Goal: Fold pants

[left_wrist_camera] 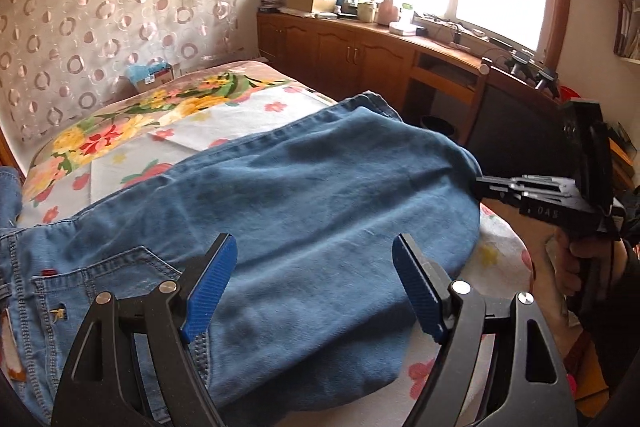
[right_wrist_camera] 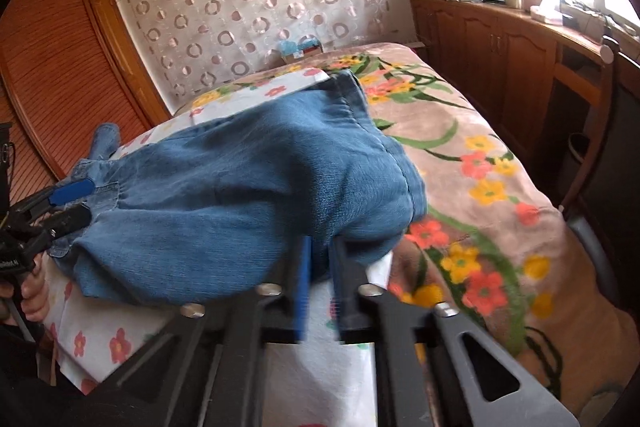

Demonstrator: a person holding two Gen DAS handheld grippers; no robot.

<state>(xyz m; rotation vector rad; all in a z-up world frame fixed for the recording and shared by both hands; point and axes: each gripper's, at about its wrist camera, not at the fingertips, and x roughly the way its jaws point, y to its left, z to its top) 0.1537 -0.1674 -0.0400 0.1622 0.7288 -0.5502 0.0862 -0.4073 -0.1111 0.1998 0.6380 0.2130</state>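
- The pants, blue jeans, lie across the bed on a flowered white sheet, one half already doubled over the other.
- The left gripper hovers just above the denim near the back pocket, its blue fingers spread wide and holding nothing.
- The right gripper has its fingers drawn narrow on the folded edge of the jeans, apparently pinching it.
- I'd judge a fold is midway: that edge is being carried over.
- Next, the right side should lay its edge flat and let go, while the left takes hold at the waistband.
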